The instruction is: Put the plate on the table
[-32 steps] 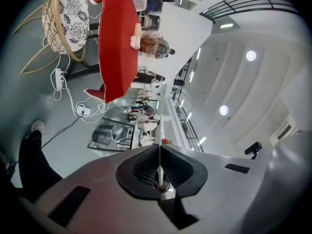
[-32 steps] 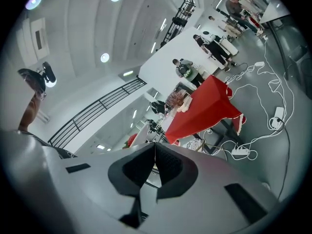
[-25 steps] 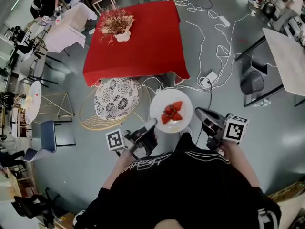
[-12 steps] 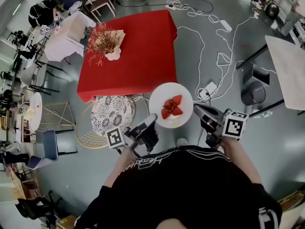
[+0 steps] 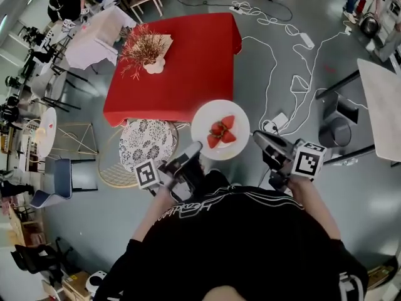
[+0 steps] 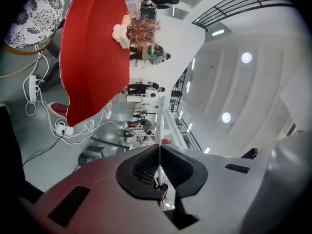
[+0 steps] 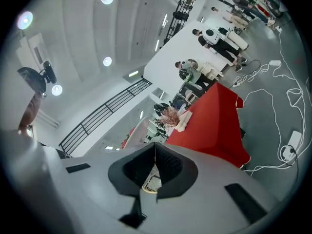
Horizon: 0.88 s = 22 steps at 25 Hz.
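One plate (image 5: pixel 202 119), one red table (image 5: pixel 188 61), two tongs (image 5: pixel 195 149) (image 5: pixel 259 138)

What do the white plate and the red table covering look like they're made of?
Plate: probably glazed ceramic or melamine, I can't tell which. It is smooth, plain white, with a thin rigid rim.
Table covering: looks like woven cloth in a matte red. It hangs over the table's edges in soft folds.

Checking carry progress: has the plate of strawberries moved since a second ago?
Yes. The plate has moved toward the red table: a gap separated them before, and now its rim reaches the table's near edge in the head view.
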### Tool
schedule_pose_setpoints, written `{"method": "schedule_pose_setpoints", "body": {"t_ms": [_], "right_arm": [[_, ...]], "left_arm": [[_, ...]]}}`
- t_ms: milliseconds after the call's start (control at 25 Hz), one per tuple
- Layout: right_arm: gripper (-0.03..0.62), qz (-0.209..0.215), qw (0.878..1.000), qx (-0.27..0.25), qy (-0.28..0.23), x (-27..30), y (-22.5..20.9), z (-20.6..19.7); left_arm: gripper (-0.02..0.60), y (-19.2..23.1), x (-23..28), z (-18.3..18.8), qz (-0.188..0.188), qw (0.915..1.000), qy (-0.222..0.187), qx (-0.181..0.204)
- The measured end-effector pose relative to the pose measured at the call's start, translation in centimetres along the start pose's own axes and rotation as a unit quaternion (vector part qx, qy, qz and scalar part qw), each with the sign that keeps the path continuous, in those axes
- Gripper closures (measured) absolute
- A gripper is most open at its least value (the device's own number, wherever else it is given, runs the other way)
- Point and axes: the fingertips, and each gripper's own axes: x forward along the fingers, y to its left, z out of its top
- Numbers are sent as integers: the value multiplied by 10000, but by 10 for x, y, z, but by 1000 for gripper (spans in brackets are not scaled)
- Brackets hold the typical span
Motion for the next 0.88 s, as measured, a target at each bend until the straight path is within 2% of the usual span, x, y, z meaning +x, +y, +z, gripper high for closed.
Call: {"method": "schedule_pose_setpoints", "body": {"t_ms": [200,400,880], "right_arm": [[586,-16,9999,-111,-51,5,-1,17],[586,-70,9998,-32,-204,13,-11,23],[586,-365,9991,154,-148,28,-21,27]], "left_arm": [[565,1,-1,23,182,9995,-222,103],[565,-2,-5,49,45,9990,-428,98],[566,11,13,61,128,9996,-134,-210]]}}
